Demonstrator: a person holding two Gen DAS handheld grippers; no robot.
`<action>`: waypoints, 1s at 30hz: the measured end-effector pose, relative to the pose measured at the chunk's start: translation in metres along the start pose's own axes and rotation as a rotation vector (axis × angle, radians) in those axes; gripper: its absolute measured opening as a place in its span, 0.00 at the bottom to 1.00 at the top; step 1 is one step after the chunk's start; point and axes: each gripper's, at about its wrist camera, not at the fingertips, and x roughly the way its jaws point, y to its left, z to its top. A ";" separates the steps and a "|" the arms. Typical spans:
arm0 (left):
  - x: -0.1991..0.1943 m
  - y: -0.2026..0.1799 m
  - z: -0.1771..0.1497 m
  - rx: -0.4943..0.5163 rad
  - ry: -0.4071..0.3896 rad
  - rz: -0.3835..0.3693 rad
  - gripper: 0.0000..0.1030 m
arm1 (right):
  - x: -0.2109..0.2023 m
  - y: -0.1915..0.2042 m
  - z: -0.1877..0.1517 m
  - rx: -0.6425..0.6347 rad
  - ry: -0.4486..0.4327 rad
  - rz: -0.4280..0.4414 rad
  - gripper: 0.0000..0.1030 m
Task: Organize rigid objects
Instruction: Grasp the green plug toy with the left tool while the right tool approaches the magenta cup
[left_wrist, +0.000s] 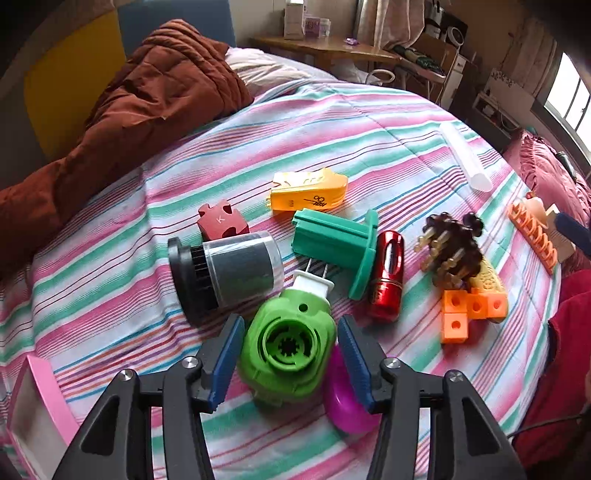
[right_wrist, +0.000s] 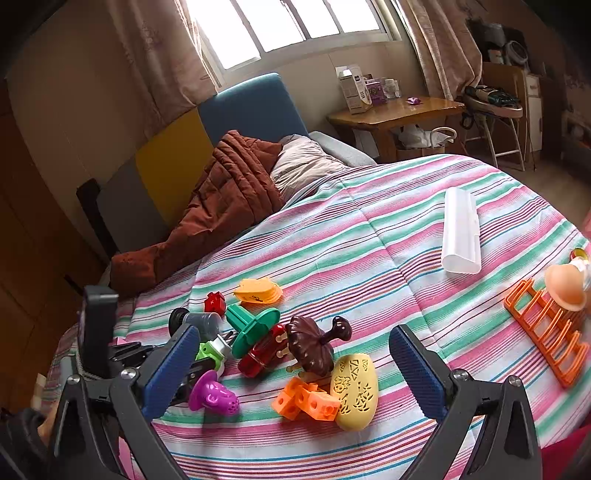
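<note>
On the bedspread (left_wrist: 332, 122), the cylinder (left_wrist: 225, 273) lies left of the flanged spool (left_wrist: 336, 247), with the tube (left_wrist: 467, 158) well right.

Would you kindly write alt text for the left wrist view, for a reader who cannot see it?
The open left gripper straddles a green plastic gadget lying on a striped bedspread, its fingers not yet touching it. Behind lie a grey canister, a teal flanged piece, a red cylinder and orange cubes.

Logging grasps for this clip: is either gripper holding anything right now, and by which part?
Nothing is held. The left gripper is open, its fingers either side of the green punch; the right gripper is open.
</note>
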 end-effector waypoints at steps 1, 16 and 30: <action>0.004 0.001 0.001 -0.010 0.007 -0.009 0.53 | 0.001 -0.001 0.000 -0.001 0.002 0.001 1.00; -0.043 0.022 -0.079 -0.220 -0.023 -0.042 0.52 | 0.014 0.027 -0.015 -0.125 0.096 0.082 1.00; -0.071 -0.022 -0.139 -0.173 -0.111 0.054 0.52 | 0.050 0.083 -0.062 -0.445 0.292 0.114 0.62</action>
